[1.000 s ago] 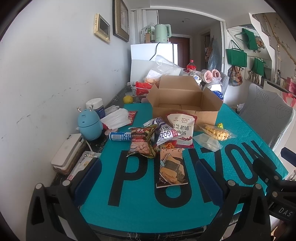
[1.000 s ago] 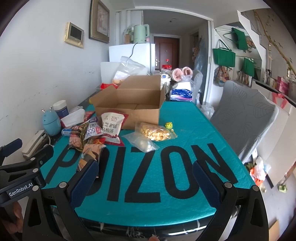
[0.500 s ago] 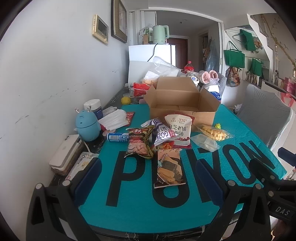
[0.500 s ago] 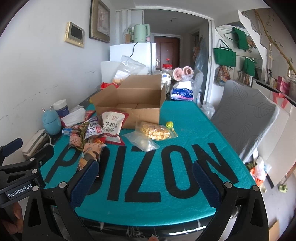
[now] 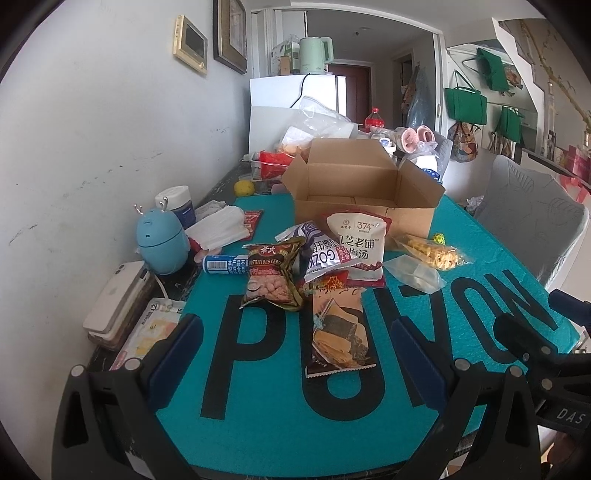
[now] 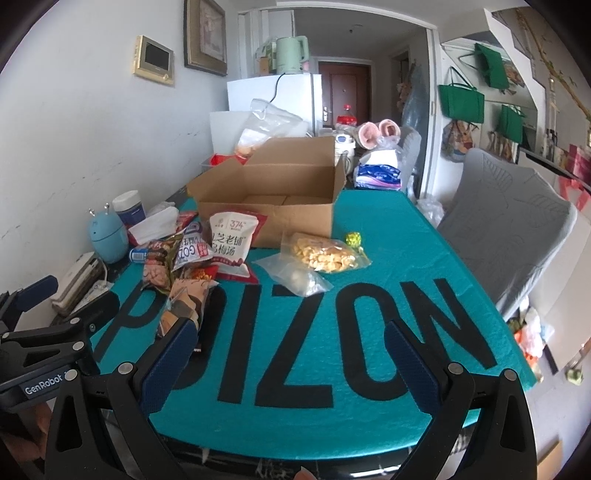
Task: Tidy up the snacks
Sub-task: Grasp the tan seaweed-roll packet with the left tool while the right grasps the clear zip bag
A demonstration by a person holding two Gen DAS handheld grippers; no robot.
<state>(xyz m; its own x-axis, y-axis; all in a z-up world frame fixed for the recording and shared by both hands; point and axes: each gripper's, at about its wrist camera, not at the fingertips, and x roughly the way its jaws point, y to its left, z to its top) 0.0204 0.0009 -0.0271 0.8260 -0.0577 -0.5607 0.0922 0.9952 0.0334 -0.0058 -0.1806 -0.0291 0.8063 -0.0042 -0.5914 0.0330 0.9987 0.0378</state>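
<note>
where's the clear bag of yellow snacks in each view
Left wrist: clear bag of yellow snacks lies right of centre, in front of the cardboard box's right corner.
Right wrist: the bag lies near centre, just below the box's right end.
Shared landmark: the open cardboard box.

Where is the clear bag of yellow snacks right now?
The clear bag of yellow snacks lies on the teal mat, right of the white pouch and just before the open cardboard box.

a home: fridge, kettle, framed pictures.
</note>
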